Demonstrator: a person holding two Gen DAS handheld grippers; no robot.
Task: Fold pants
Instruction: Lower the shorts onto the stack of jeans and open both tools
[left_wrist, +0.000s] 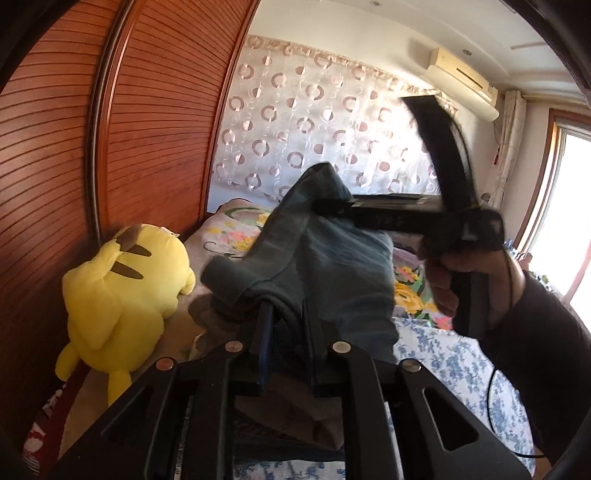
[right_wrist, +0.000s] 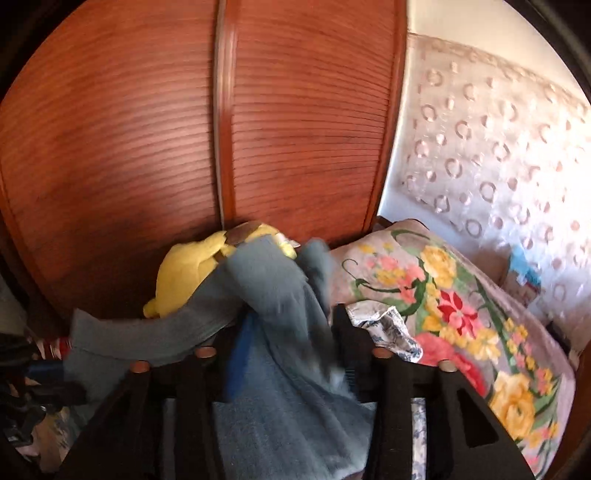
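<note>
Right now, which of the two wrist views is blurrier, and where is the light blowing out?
Right wrist view: smeared by motion, the wardrobe slats and pants soft. Left wrist view: sharper on the plush toy and pants, but the window is blown out white. Both views bend straight lines, with dark corners.

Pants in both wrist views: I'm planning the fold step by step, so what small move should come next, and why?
Probably ease the right claw back off the pants. Its jaws stand apart with the cloth only draped between them, while the left claw pinches a bunched edge and holds the fabric above the bed.
</note>
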